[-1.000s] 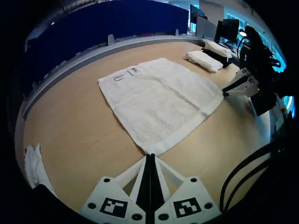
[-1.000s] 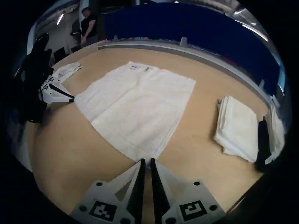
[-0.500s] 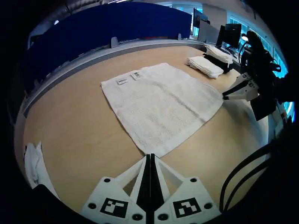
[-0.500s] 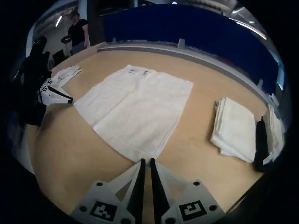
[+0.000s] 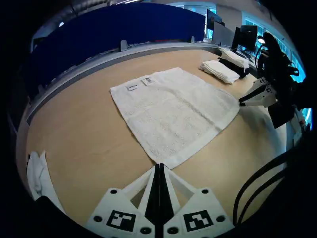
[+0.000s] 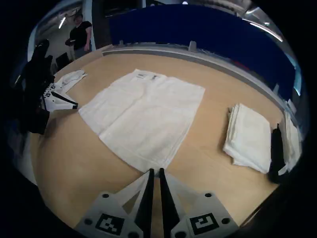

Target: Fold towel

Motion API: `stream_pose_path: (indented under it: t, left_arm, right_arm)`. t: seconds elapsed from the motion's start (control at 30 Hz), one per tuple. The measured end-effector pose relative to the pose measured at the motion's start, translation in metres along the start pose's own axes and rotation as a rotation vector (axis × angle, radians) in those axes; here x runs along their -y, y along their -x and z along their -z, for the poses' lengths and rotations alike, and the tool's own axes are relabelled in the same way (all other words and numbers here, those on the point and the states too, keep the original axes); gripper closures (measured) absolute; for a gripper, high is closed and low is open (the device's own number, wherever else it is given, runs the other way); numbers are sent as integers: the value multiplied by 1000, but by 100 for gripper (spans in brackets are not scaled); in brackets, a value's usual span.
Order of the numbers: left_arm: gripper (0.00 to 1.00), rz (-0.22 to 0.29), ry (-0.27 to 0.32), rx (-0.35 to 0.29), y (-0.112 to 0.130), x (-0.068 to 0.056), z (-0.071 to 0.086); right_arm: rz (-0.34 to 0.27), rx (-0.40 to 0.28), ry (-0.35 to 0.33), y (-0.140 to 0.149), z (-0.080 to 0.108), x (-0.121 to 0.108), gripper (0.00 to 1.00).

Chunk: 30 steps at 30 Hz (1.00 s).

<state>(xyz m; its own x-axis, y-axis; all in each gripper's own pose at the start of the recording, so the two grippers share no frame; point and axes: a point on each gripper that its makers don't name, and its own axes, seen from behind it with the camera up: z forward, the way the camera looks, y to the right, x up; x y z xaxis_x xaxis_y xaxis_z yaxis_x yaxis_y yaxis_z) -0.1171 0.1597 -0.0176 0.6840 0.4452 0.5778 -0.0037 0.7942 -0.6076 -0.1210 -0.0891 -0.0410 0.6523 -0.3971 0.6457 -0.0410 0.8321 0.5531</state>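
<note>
Towel [image 5: 174, 115] seen barely shifted rightward; left gripper [image 5: 159, 165] held closed at bottom-centre corner; right gripper [image 6: 154, 171] held narrowly parted.

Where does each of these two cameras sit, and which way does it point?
Left gripper view: rides on the left hand-held gripper, looking forward along its own fingers over the towel; the right hand-held gripper shows near the towel's right corner.
Right gripper view: rides on the right hand-held gripper, facing the towel from another corner; the left hand-held gripper shows at left.
Both share the towel, the folded stack and the table.
</note>
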Motion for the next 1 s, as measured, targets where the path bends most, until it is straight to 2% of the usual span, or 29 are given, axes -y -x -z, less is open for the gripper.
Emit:
stream_pose_path:
  t: [0.27, 0.4, 0.6, 0.93, 1.0]
  left_arm:
    - [54, -5, 17, 8, 2, -2, -3]
    - [40, -15, 38, 21, 5, -8, -7]
    - [41, -17, 44, 29, 6, -11, -10]
    - [87, -27, 36, 44, 10, -8, -13]
    - [92, -28, 34, 42, 10, -8, -13]
  right_arm:
    - [1, 6, -4, 2, 0, 1, 90]
    - [1, 9, -5, 3, 0, 1, 90]
    - [0, 12, -8, 5, 0, 1, 90]
    - [3, 12, -9, 4, -1, 0, 90]
    - [4, 12, -9, 4, -1, 0, 90]
